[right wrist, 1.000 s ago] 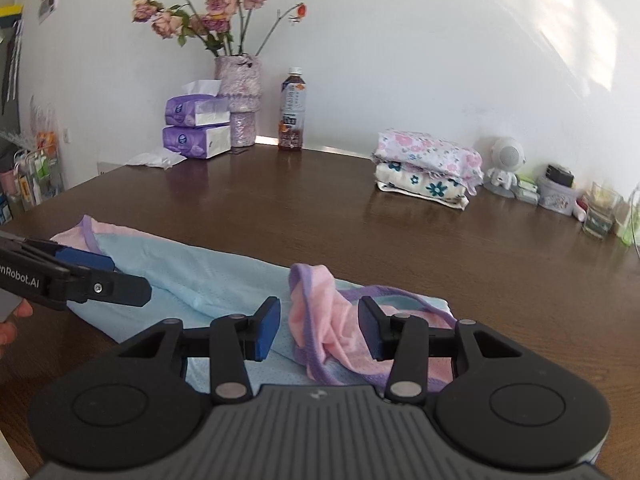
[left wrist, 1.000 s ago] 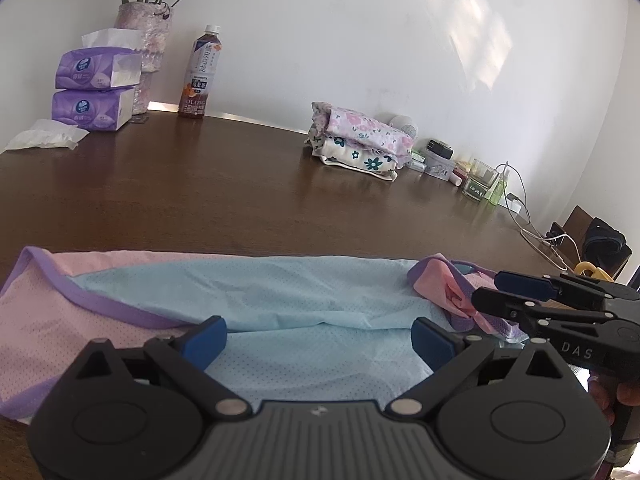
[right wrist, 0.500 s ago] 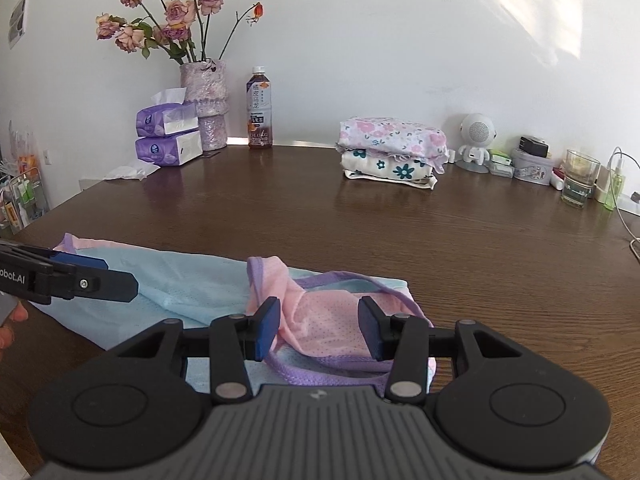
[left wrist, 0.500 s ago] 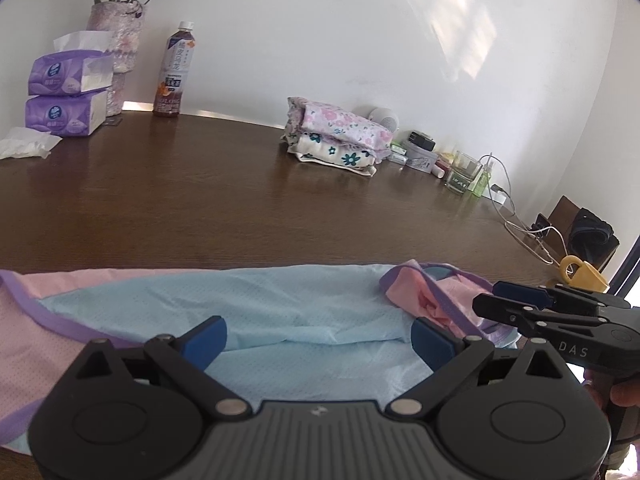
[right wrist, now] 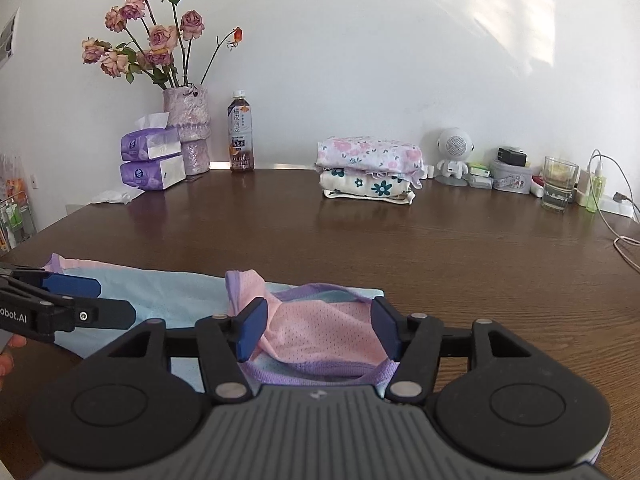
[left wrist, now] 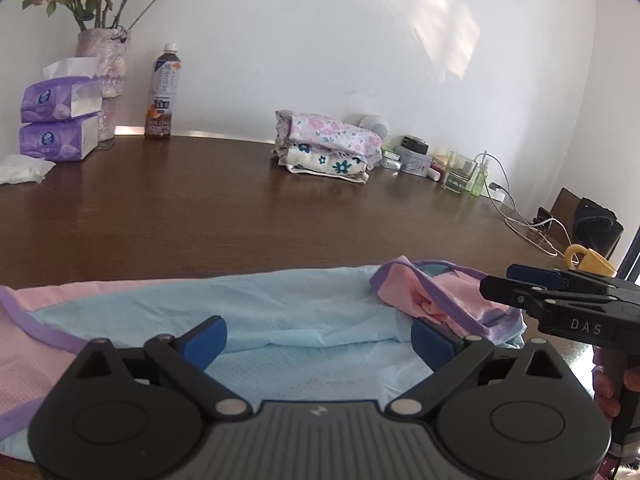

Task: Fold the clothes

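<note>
Garment [left wrist: 248,312]: light blue mesh with pink panels and purple trim, lying flat along the near edge of the worktop [left wrist: 240,208], spread left to right.

Left gripper [left wrist: 319,334]: fingers spread wide, nothing held. The blue middle of the garment lies between and under the pads [left wrist: 204,338]; cannot tell if they touch the cloth. Pink panel with purple edge runs off to the left of the left finger.

Right gripper [right wrist: 316,330]: fingers partly open, wide gap, not clamped on anything. The bunched pink end with its purple band sits in the gap between the pads [right wrist: 252,330]; the raised fold at the left pad looks to be touching it, the right pad sits at the cloth's right edge. In the left wrist view the same gripper comes in side-on from the right, tips just beside that pink bunch, with a hand [left wrist: 612,384] on its grip.

Back of worktop, well apart from the garment, left to right: tissue packs [right wrist: 154,164], vase of dried roses [right wrist: 188,128], tea bottle [right wrist: 241,136], stack of folded floral clothes [right wrist: 370,168], small white speaker [right wrist: 454,156], glass [right wrist: 559,184].
</note>
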